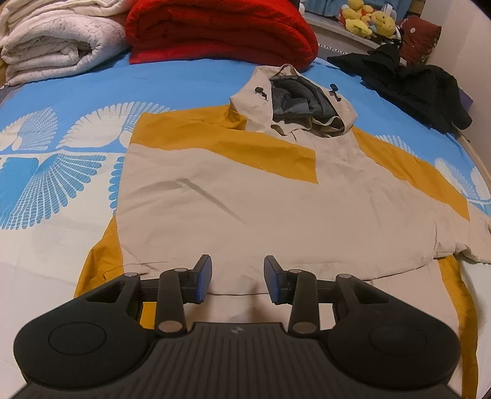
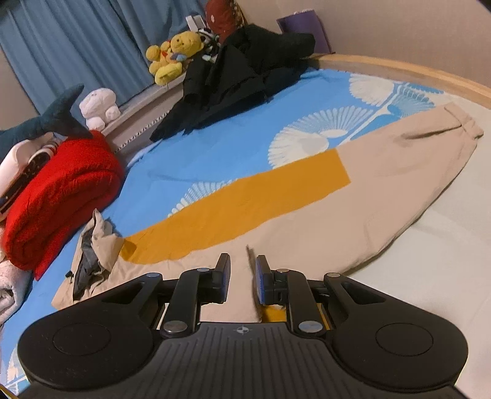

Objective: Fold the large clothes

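Left to right on the bed (image 1: pixel 76 92): folded white blanket (image 1: pixel 52 43) and red blanket (image 1: pixel 221 30) at the far side, then the beige and mustard hooded jacket (image 1: pixel 245 196) spread flat in the middle, hood (image 1: pixel 294 98) toward the blankets. Black garment (image 1: pixel 408 83) heaped far right, plush toys (image 1: pixel 368 18) behind it. Left gripper (image 1: pixel 237 277) over the jacket hem, jaws apart, nothing between them. Right gripper (image 2: pixel 242 277) over the jacket near its outstretched sleeve (image 2: pixel 383 172), jaws narrowly apart, holding nothing.
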Available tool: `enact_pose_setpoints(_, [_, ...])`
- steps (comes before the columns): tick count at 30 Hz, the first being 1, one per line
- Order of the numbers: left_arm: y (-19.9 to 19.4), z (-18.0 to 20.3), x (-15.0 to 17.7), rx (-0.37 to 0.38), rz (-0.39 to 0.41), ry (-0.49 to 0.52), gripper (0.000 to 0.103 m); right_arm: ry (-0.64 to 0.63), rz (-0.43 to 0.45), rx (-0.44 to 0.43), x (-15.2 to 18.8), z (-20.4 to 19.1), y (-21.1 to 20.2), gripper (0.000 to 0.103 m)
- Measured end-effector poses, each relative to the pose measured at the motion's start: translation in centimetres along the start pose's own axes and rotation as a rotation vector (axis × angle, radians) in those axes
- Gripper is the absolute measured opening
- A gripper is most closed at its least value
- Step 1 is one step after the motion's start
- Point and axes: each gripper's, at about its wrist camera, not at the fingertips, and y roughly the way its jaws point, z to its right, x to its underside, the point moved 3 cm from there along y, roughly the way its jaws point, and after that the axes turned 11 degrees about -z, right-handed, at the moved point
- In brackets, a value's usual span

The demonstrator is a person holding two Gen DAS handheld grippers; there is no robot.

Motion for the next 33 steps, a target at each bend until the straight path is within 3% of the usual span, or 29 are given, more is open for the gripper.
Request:
enact_pose_setpoints(10, [0.4, 0.1, -0.1, -0.016, -0.002, 0.009, 0.041, 0.075, 0.092, 0.020, -2.9, 5.3, -2.4, 0.018])
enact_pose_setpoints(25, [0.9, 0.8, -0.3, -0.008, -0.010, 0.016, 0.041, 0.117, 0.141, -0.001, -4.4, 9.1, -3.6, 0.018])
enact_pose_setpoints(29, [0.7, 0.6, -0.5, -0.005, -0.005, 0.007, 0.041, 0.170, 0.237, -0.002, -6.1, 12.8, -5.6, 0.018])
enact_pose_setpoints(33, [0.9, 0.7, -0.6, -0.007, -0.010, 0.010, 0.041, 0.290, 0.279, -0.026, -7.3, 18.1, -6.4, 0.018])
